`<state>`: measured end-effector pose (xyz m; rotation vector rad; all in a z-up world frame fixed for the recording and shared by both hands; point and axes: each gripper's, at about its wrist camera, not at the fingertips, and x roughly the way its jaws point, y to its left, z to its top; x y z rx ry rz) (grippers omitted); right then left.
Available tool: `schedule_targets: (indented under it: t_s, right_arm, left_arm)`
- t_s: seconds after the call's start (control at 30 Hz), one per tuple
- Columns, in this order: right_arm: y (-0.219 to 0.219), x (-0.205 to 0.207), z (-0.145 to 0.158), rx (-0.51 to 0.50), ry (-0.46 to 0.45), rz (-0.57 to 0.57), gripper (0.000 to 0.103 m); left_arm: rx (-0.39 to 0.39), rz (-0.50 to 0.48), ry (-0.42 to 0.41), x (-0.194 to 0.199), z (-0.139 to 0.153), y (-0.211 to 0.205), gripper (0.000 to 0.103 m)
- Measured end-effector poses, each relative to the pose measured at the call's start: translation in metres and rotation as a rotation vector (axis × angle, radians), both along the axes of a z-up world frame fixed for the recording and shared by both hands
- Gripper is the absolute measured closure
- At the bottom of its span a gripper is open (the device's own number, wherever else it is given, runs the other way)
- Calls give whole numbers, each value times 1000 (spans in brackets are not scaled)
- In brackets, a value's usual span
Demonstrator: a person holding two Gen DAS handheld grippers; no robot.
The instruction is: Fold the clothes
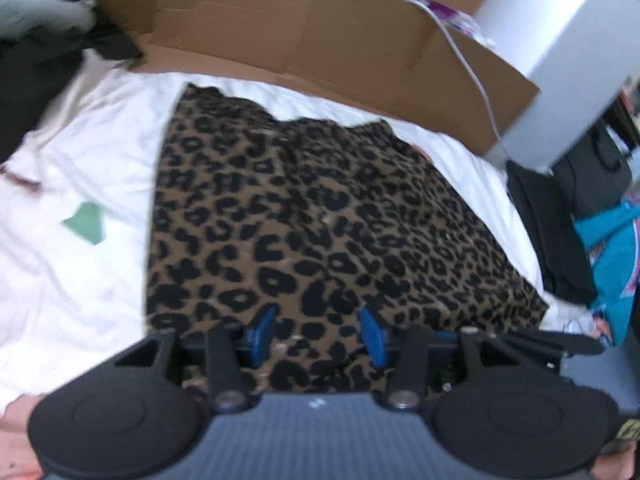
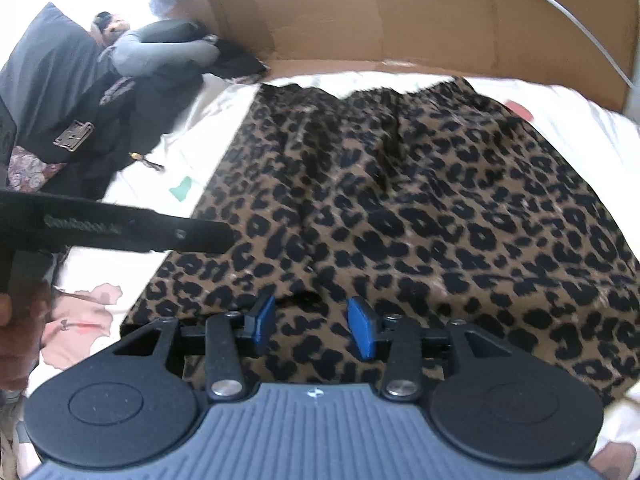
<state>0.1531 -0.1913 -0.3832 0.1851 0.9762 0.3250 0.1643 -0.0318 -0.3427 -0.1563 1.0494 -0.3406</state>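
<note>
A leopard-print garment (image 1: 304, 220) lies spread flat on a white bed sheet (image 1: 80, 152), its gathered waistband toward the cardboard. My left gripper (image 1: 318, 332) hovers open over the garment's near hem, blue pads apart, nothing between them. In the right wrist view the same garment (image 2: 420, 208) fills the middle. My right gripper (image 2: 312, 326) is open above its near edge, holding nothing. The left gripper's black body (image 2: 120, 228) reaches in from the left, held by a hand (image 2: 20, 328).
A flattened cardboard box (image 1: 304, 28) stands along the far side of the bed, with a white cable (image 1: 468, 64) over it. Dark clothes and bags (image 2: 68, 112) are piled at the left. A green scrap (image 1: 86, 224) lies on the sheet. Black and teal items (image 1: 592, 240) sit off the right edge.
</note>
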Motion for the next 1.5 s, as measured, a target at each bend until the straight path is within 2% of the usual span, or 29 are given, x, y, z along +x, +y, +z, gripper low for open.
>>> schedule_targets:
  t_s: [0.33, 0.4, 0.5, 0.67, 0.73, 0.8, 0.87, 0.93, 1.17, 1.2, 1.23, 1.3, 1.5]
  right_arm:
    - [-31, -11, -2, -34, 60, -93, 55]
    - [-33, -12, 0, -33, 57, -101, 55]
    - [-35, -14, 4, -32, 53, -114, 55]
    - [-33, -14, 2, -28, 59, -105, 55]
    - [-32, -13, 0, -27, 66, -106, 55]
    - [-32, -12, -3, -26, 74, -106, 55]
    - [-32, -12, -4, -25, 75, -109, 55]
    - [-34, -11, -4, -23, 76, -115, 55]
    - [-31, -14, -5, -14, 72, -107, 55]
    - [-30, -14, -5, -11, 72, -105, 55]
    - [-30, -14, -5, -8, 71, -103, 55]
    - [-30, -13, -5, 0, 65, -103, 55]
    - [-22, -6, -7, 54, 41, -70, 55]
  left_arm:
    - [112, -155, 17, 6, -51, -52, 52]
    - [134, -169, 3, 4, -56, -56, 51]
    - [171, -163, -13, 2, -59, -56, 56]
    - [233, -210, -58, -8, -61, -61, 56]
    - [241, -212, -71, -9, -59, -62, 60]
    - [234, -206, -92, -11, -55, -65, 73]
    - [244, -214, -112, -12, -54, -70, 80]
    - [255, -222, -113, -12, -56, -74, 80]
    - [247, -206, -84, -7, -62, -74, 79]
    - [236, -196, -80, -6, -61, -72, 83]
    - [216, -181, -70, -5, -60, -69, 86]
    - [168, -142, -46, -2, -56, -60, 98]
    - [51, -68, -19, 3, -34, -41, 99]
